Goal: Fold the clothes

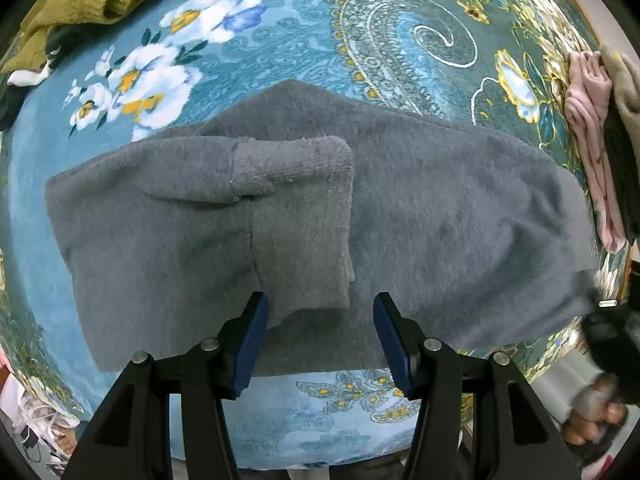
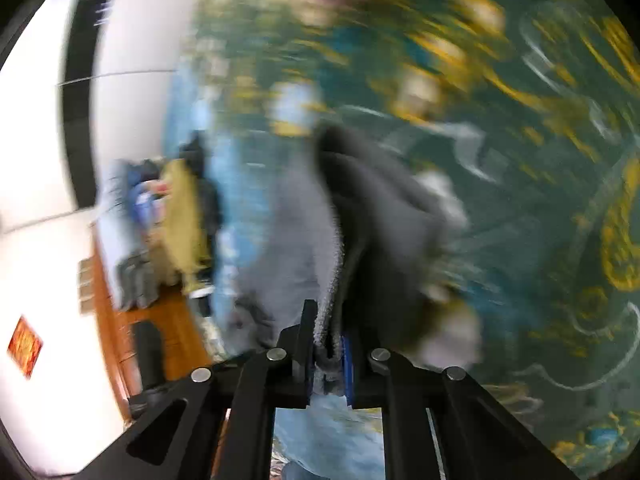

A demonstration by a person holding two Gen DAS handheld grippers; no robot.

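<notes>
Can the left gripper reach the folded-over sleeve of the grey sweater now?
Probably yes. The left gripper hangs open just above the grey sweater, and the folded-over sleeve lies right ahead of its fingertips with nothing over it.

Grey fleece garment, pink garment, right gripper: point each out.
grey fleece garment (image 1: 440, 208), left wrist view, flat body panel.
pink garment (image 1: 592, 120), left wrist view, bunched folds.
right gripper (image 2: 326, 354), right wrist view, between fingertips clamping grey fleece.

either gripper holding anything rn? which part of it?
Right gripper is shut on the grey fleece garment, pinching an edge of it. Left gripper is open over the garment, holding nothing.
</notes>
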